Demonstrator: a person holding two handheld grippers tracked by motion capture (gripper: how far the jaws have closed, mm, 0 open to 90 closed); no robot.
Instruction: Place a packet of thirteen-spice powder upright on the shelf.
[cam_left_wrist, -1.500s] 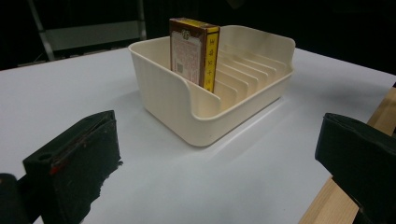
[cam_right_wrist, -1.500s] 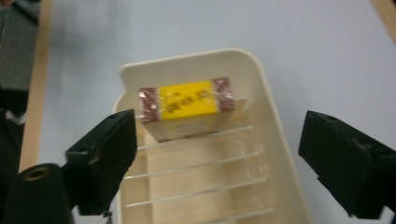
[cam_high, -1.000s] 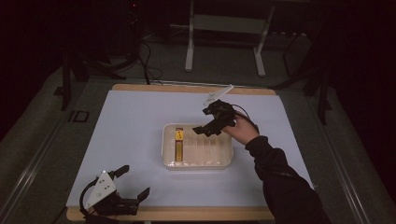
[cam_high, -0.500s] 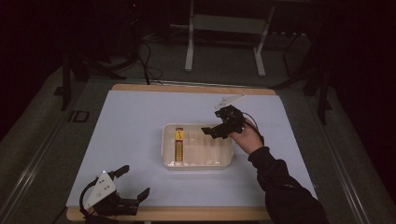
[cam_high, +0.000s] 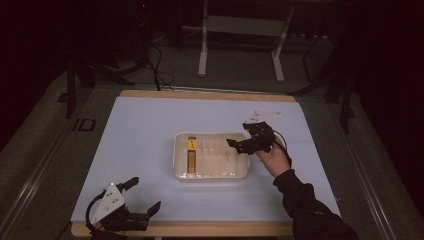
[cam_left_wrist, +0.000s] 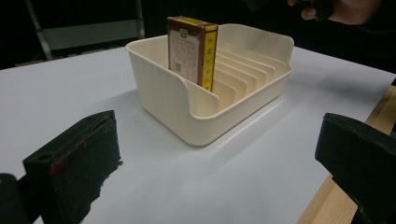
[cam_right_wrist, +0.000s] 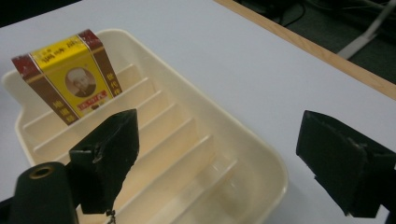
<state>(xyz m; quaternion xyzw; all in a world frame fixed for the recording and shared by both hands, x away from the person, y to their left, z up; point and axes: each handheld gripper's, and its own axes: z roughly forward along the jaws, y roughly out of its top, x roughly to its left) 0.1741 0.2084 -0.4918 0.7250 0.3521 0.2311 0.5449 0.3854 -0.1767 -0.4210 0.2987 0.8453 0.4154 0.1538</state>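
Right gripper (cam_high: 239, 145) right of centre in the high view, over the cream slotted tray's (cam_high: 243, 172) right end, jaws wide, just been closing slightly, nothing between them. Yellow-and-maroon card box (cam_high: 192, 150) upright in the tray's leftmost slot. Left gripper (cam_high: 142, 197) at lower left on the white mat (cam_high: 150, 130), jaws apart, empty.

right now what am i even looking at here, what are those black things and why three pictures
A person works at a table with two hand-held grippers. The high view looks down from above. The right gripper, held in a hand, hangs over the right end of a cream slotted tray. The left gripper lies at the table's near edge. The other two pictures come from a camera on each gripper, looking along its black fingers. One small yellow and brown box stands in the tray's end slot. Both grippers are open and hold nothing.
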